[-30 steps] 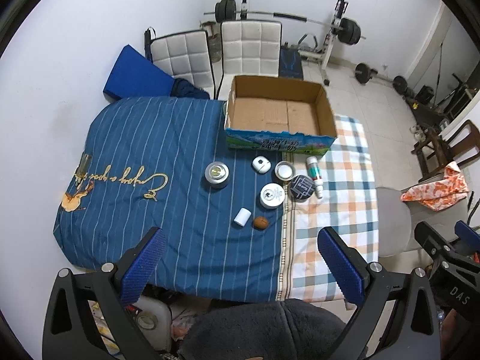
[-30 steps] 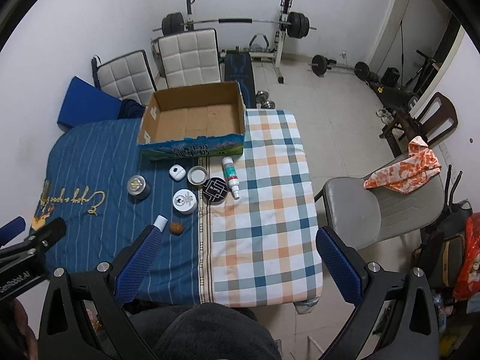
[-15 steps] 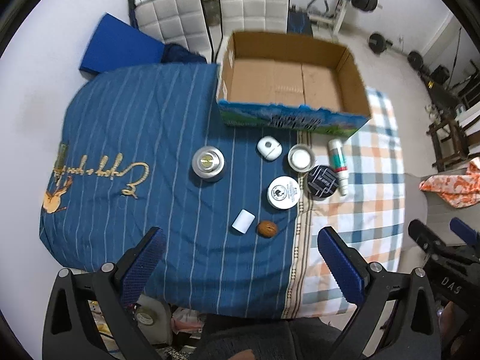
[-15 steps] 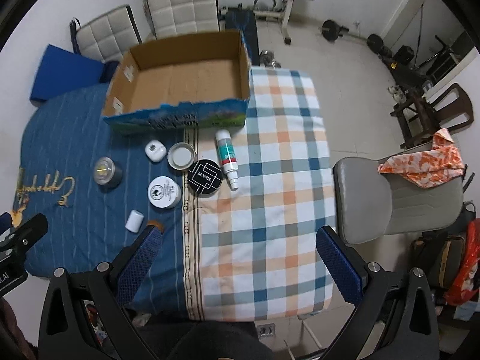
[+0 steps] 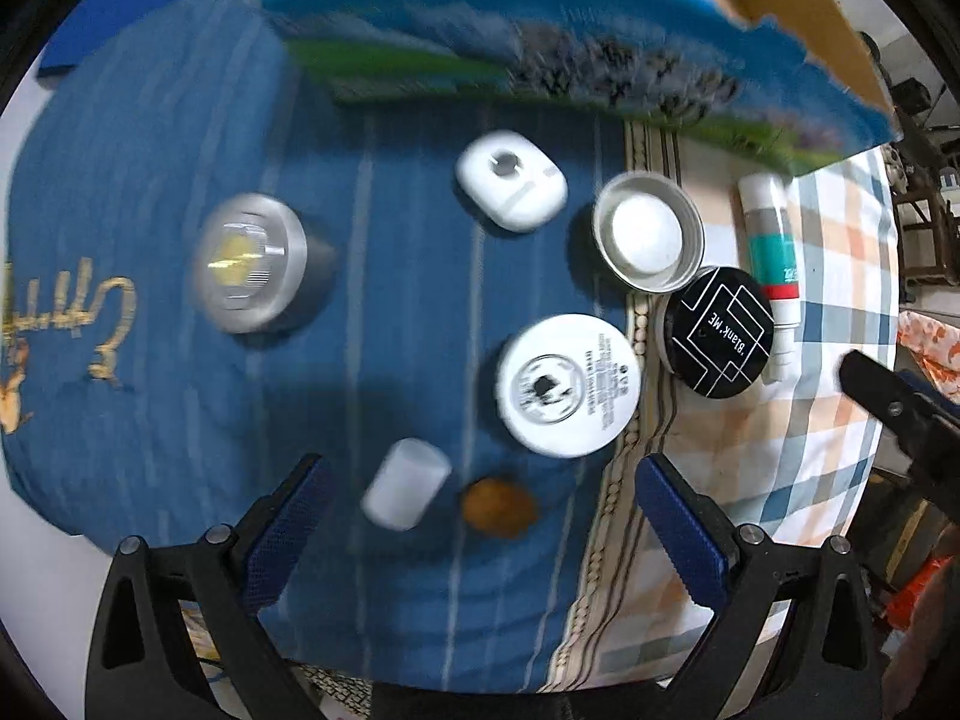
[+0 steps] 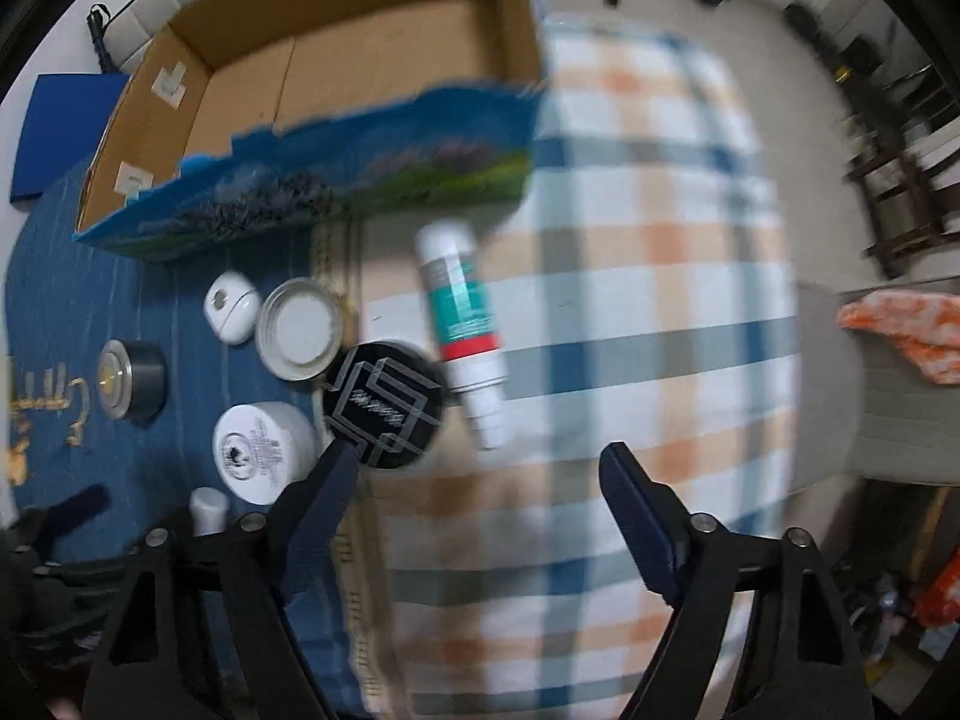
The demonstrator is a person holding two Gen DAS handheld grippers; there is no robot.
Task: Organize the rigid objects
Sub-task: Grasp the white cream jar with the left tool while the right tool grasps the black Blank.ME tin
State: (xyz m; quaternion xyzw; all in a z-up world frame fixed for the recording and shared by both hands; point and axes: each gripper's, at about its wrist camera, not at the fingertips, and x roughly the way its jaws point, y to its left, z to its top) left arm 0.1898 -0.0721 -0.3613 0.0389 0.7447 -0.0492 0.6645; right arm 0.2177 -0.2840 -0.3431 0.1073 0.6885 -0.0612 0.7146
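Both grippers point down over a table of small items. My left gripper [image 5: 478,465] is open above a small white cylinder [image 5: 405,483] and a brown nut-like lump [image 5: 498,507]. Beyond them lie a white jar [image 5: 567,384], a black tin [image 5: 720,330], a silver lid [image 5: 648,240], a white case [image 5: 510,180] and a metal cylinder [image 5: 249,261]. My right gripper [image 6: 479,453] hangs above the checked cloth with its jaws closing. Nothing is pressed between them. The white-and-teal tube [image 6: 462,312] ends just ahead of the gap, beside the black tin [image 6: 384,405].
An open cardboard box [image 6: 360,60] stands behind the items. A blue striped cloth [image 5: 150,390] covers the left of the table and a checked cloth [image 6: 660,300] the right. A grey chair seat [image 6: 852,420] with an orange cloth [image 6: 906,324] stands beyond the right edge.
Both grippers have dropped toward the table, so the items and the box look much larger. The right gripper's fingers stand closer together than before.
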